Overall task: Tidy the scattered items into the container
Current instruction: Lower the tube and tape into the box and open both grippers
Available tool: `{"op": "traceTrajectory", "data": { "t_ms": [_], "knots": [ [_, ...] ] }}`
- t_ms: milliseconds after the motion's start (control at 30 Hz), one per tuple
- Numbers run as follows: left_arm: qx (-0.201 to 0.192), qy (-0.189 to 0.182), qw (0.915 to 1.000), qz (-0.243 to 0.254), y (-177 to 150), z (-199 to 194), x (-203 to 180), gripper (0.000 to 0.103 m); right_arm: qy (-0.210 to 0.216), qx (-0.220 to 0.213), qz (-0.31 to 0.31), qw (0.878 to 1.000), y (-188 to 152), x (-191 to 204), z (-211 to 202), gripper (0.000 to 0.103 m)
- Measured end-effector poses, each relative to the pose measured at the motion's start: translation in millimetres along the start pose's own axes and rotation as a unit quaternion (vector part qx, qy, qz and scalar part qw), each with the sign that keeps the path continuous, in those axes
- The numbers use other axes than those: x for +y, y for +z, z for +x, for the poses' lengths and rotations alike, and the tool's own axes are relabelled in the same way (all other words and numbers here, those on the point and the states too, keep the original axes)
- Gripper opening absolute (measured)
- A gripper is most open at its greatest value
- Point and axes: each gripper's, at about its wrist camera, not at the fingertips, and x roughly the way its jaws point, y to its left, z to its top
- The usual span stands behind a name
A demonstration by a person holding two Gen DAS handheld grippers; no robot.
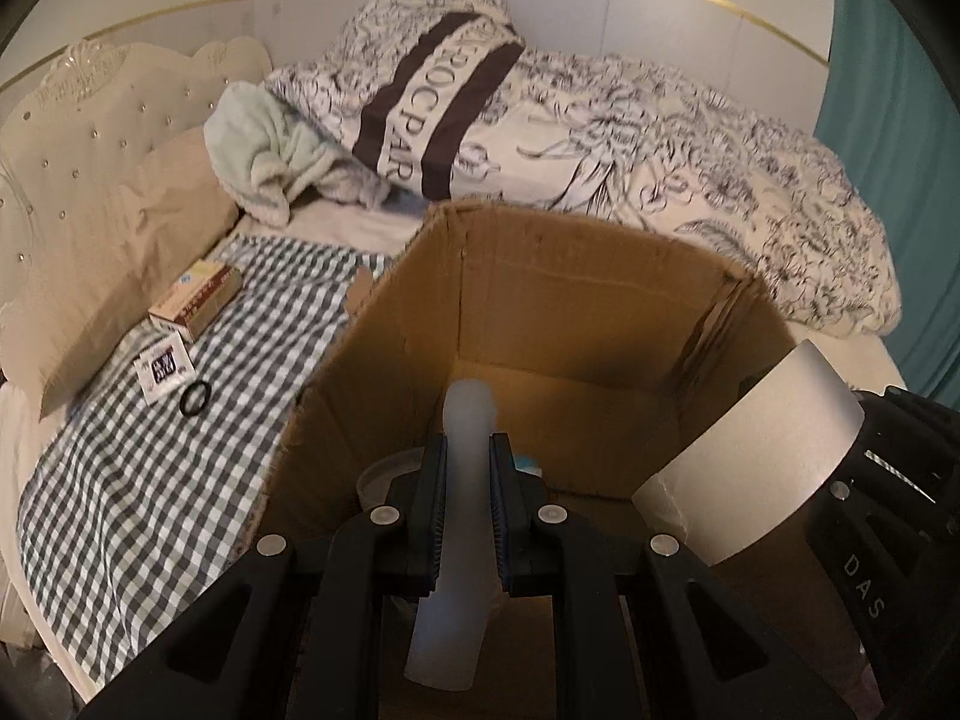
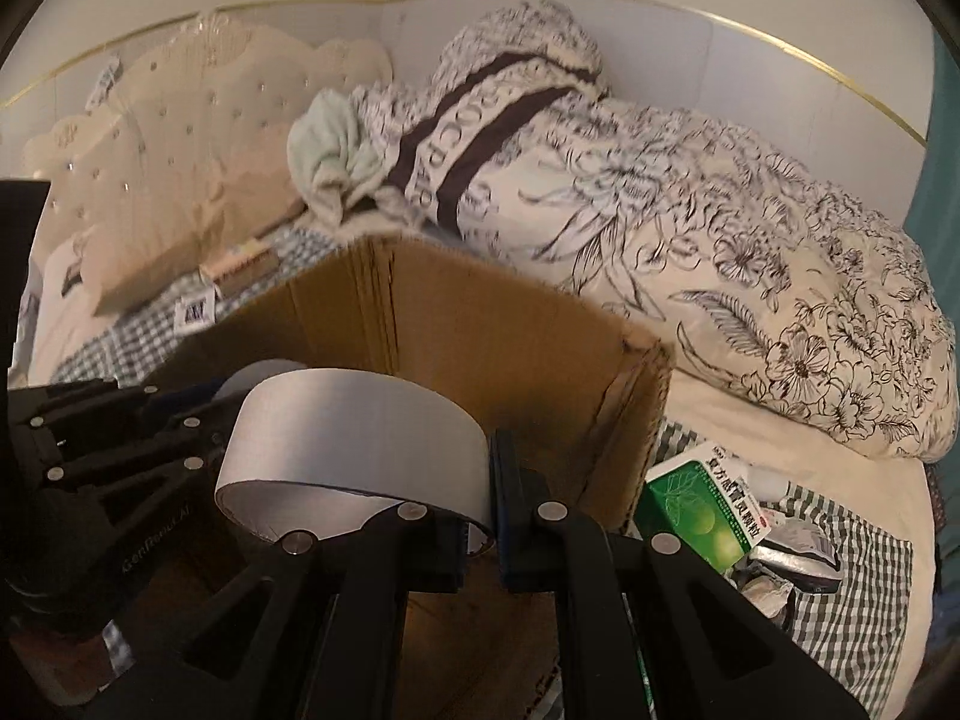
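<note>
Left gripper (image 1: 468, 462): your jaws are clamped on a translucent white tube (image 1: 459, 480), which runs up the lower centre of the left wrist view, above the open box.
Right gripper (image 2: 480, 480): your jaws pinch the wall of a grey tape roll (image 2: 360, 426), lower centre of the right wrist view, over the box's near side.
Container: the cardboard box (image 1: 540, 276) fills the middle of both views, open at the top, standing on the checked cloth (image 1: 150, 468).
Still scattered, left: a small carton (image 1: 195, 300), a printed packet (image 1: 163, 367) and a black ring (image 1: 195, 399) lie at middle left of the left wrist view.
Still scattered, right: a green box (image 2: 699, 510) and foil packets (image 2: 792, 552) lie at lower right of the right wrist view, just beside the box.
</note>
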Motion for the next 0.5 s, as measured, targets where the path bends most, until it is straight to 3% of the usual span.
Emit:
{"op": "traceTrajectory", "data": {
  "t_ms": [200, 367, 400, 433, 500],
  "knots": [
    [0.02, -0.007, 0.9998, -0.004, -2, 6, 3, 0.018, -0.007, 0.029, -0.015, 0.999, -2, 3, 10, 0.012],
    [0.025, -0.007, 0.9996, -0.01, -3, 7, 5, 0.024, -0.006, 0.055, -0.026, 0.998, -3, 7, 12, 0.052],
    [0.024, -0.007, 0.9996, -0.01, -2, 5, 5, 0.031, -0.008, 0.054, -0.028, 0.998, -3, 8, 10, 0.057],
    [0.023, -0.006, 0.9997, -0.01, -2, 3, 5, 0.045, -0.01, 0.057, -0.032, 0.998, -3, 9, 9, 0.065],
    [0.019, 0.007, 0.9998, -0.008, -2, 0, 5, 0.052, -0.012, 0.065, -0.038, 0.997, -3, 12, 8, 0.069]
  ]
}}
